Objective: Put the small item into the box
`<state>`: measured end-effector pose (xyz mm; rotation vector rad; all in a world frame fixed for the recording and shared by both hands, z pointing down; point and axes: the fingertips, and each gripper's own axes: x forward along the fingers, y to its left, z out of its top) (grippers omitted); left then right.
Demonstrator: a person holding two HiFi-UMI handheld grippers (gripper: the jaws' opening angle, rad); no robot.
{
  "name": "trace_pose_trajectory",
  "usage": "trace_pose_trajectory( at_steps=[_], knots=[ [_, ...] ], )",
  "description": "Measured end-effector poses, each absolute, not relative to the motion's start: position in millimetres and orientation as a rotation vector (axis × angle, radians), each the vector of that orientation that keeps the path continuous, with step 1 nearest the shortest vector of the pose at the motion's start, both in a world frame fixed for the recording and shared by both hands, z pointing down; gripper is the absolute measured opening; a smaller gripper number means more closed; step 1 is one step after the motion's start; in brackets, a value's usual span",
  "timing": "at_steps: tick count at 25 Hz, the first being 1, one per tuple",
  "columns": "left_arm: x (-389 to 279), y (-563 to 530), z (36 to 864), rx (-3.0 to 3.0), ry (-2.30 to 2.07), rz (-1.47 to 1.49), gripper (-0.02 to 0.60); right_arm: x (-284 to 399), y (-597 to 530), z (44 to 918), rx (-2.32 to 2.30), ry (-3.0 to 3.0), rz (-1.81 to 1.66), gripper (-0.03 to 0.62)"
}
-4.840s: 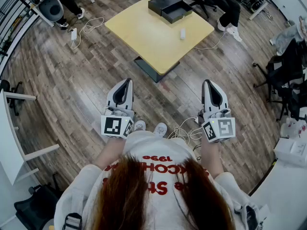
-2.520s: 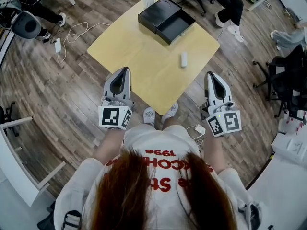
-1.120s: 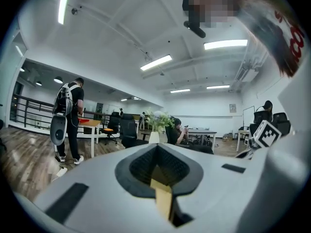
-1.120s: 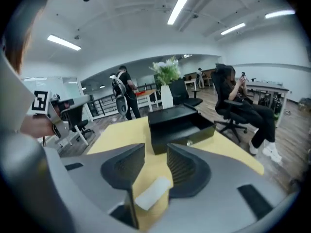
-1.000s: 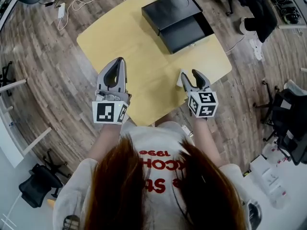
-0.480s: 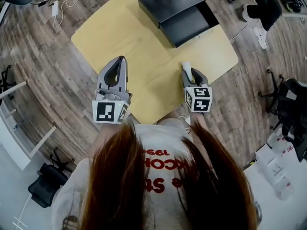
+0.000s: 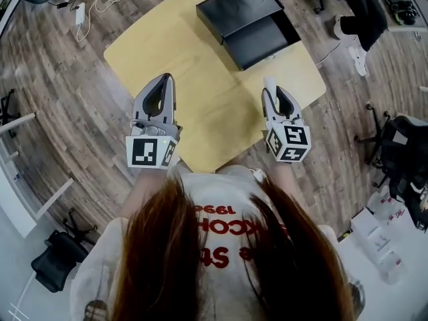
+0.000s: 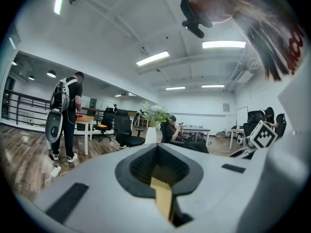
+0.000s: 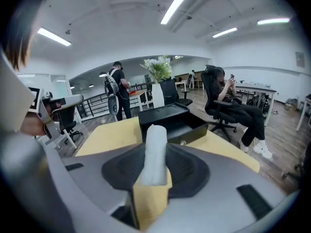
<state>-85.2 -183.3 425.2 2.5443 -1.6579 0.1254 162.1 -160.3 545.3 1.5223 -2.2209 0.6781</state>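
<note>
White small item point(image 9: 155, 152), stick-shaped, sits between the jaws of the right tool point(image 7: 277, 99), which are closing on it. Its long axis runs out along the jaws, toward the black box point(image 7: 249, 19) ahead and slightly left across the yellow counter point(image 7: 200, 65). Right tool is nearer the box. Left tool point(image 7: 159, 92): jaws together, empty. Legible: "1990" in red on the person's shirt point(image 7: 221, 233); no label seen on the item.

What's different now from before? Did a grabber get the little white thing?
Yes. The right gripper moved forward to the small white item that lay on the table. Its jaws are closing on the item, which now stands between them. The left gripper stayed shut and empty. The black box stayed on the table.
</note>
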Motion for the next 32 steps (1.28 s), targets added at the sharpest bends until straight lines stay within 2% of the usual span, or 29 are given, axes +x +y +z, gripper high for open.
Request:
trace_pose_trajectory(
  at_steps=[6, 11, 26, 29, 32],
  knots=[
    [-82.5, -193.3, 401.7, 2.569, -1.699, 0.07, 0.006, 159.3, -191.2, 487.5, 1.537, -2.344, 0.56, 0.132],
    [-84.2, -198.2, 398.9, 2.552, -1.739, 0.045, 0.008, 152.7, -222.1, 475.7, 1.465, -2.387, 0.504, 0.132],
    [-115.9, -188.6, 438.5, 2.379, -1.827, 0.142, 0.006, 110.3, -310.2, 606.1, 0.95, -2.098, 0.373, 0.147],
    [-119.6, -189.4, 441.7, 2.331, -1.84, 0.126, 0.008, 108.9, -311.7, 613.5, 0.942, -2.083, 0.377, 0.175],
    [-123.1, -191.6, 443.3, 2.373, -1.855, 0.129, 0.008, 108.1, -313.7, 602.6, 0.983, -2.123, 0.379, 0.167]
  ],
)
